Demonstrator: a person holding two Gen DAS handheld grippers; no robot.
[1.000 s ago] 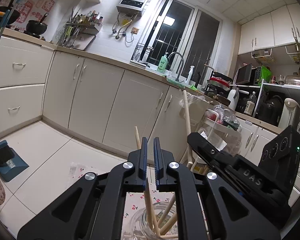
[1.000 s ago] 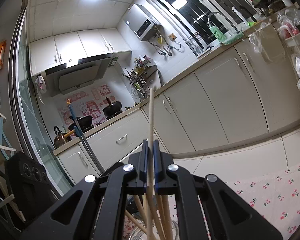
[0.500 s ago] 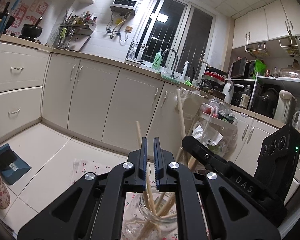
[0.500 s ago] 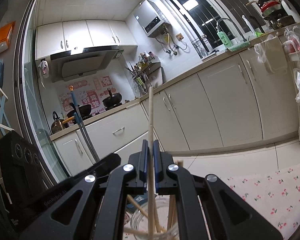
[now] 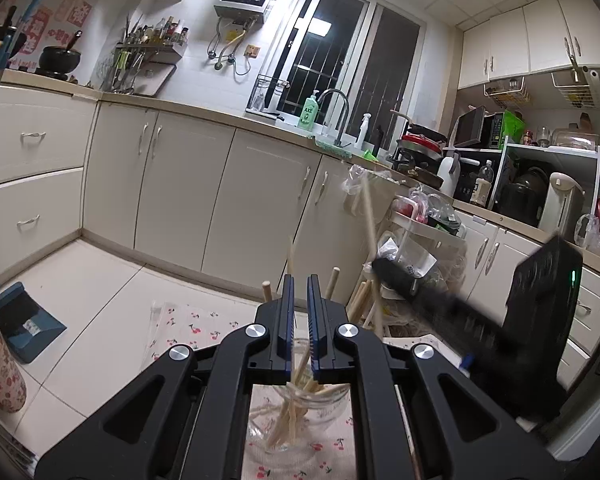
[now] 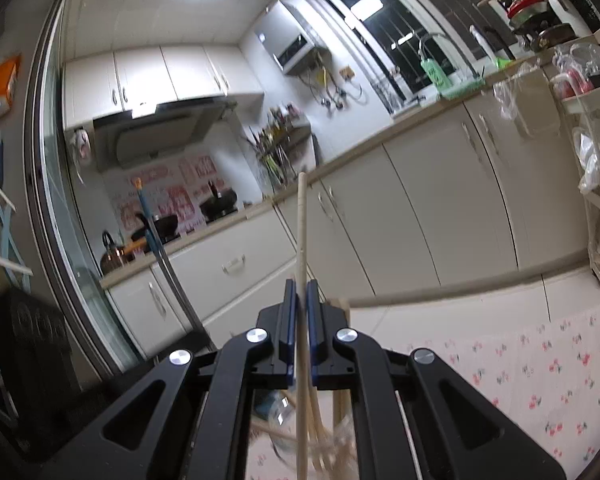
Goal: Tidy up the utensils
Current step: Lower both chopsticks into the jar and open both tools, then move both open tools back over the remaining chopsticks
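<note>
Glass, the jar (image 5: pixel 296 420) stood on the cherry-print cloth (image 5: pixel 188 328) just under the left gripper (image 5: pixel 299 300), whose jaws stood nearly closed with only a narrow gap; a thin stick seemed to rise there, but I could not tell whether it was gripped. The right gripper (image 6: pixel 301 300) was clamped on one chopstick (image 6: pixel 302 232), held upright over the jar mouth among the sticks (image 5: pixel 288 412) already inside. Done well, it should descend straight, clear the rim, then release low. Beyond stood cabinets (image 5: pixel 220 200).
</note>
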